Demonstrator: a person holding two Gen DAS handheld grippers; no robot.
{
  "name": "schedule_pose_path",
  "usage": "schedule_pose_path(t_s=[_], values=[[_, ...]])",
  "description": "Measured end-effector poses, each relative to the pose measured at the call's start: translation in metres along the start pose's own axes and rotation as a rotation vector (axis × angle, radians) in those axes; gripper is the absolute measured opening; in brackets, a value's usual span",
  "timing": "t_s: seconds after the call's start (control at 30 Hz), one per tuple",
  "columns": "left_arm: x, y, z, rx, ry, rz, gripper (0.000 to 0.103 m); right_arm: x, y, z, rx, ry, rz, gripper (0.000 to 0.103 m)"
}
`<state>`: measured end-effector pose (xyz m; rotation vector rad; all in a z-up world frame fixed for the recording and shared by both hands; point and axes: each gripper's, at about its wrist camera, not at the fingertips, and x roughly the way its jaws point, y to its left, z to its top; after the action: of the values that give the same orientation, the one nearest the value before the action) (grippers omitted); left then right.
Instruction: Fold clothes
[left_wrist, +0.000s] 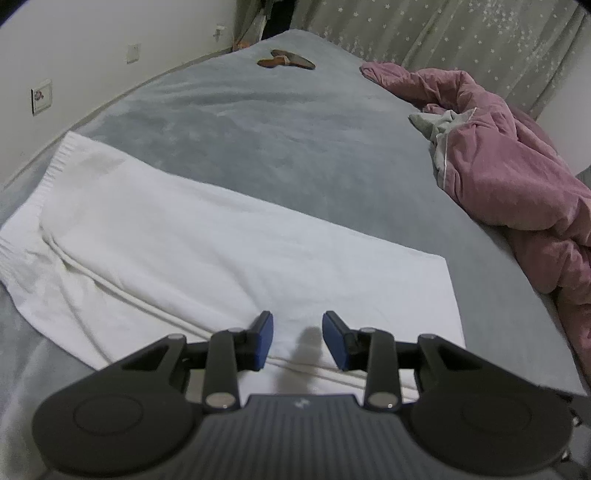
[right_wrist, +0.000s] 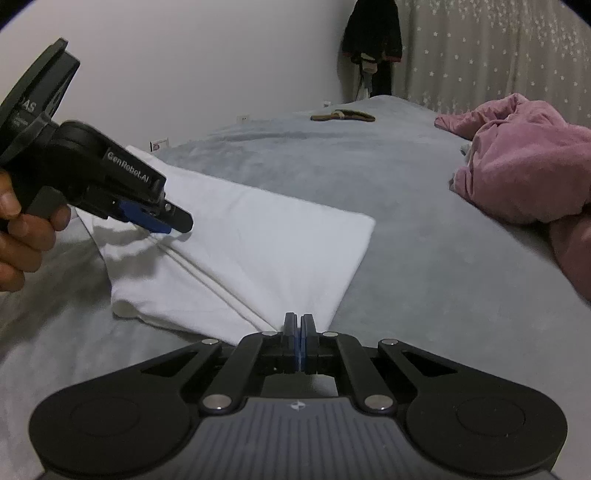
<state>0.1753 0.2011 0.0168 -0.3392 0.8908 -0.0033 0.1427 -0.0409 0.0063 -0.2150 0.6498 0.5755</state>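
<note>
Grey bedspread (left_wrist: 280, 133) carries one white garment (left_wrist: 207, 251), lying flat. Right gripper (right_wrist: 298, 328) at 6 o'clock, fingers clenched at garment's near corner; whether cloth is pinched, cannot tell. Left gripper (left_wrist: 297, 338) released above garment's near edge. One pink quilt (left_wrist: 509, 173) at 2 o'clock; one brown object (left_wrist: 286, 60) at 12.
</note>
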Motion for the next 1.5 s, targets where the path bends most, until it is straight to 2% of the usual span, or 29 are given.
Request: schedule_pose_path(t_s=[0.17,0.37,0.57,1.13,1.3,1.4,1.5], values=[[-0.003,-0.006,-0.001,0.031,-0.008,0.018,0.036,0.003,-0.011,0.017,0.061,-0.044,0.034,0.003],[0.003,-0.006,-0.002,0.035,0.008,0.036,0.035,0.04,-0.029,0.039,0.138,-0.016,0.081,0.003],[0.005,-0.006,-0.003,0.037,0.013,0.041,0.035,0.069,-0.039,0.048,0.126,0.013,0.063,0.003],[0.006,-0.007,-0.005,0.049,0.012,0.045,0.036,0.105,-0.072,0.068,0.194,-0.002,0.005,0.003],[0.005,-0.005,-0.004,0.04,0.013,0.038,0.036,0.101,-0.074,0.066,0.228,-0.018,-0.023,0.003],[0.005,-0.006,-0.004,0.032,0.012,0.035,0.036,0.088,-0.075,0.058,0.263,-0.032,-0.029,0.012],[0.005,-0.007,-0.004,0.038,0.011,0.038,0.037,0.074,-0.073,0.047,0.284,-0.045,-0.019,0.012]])
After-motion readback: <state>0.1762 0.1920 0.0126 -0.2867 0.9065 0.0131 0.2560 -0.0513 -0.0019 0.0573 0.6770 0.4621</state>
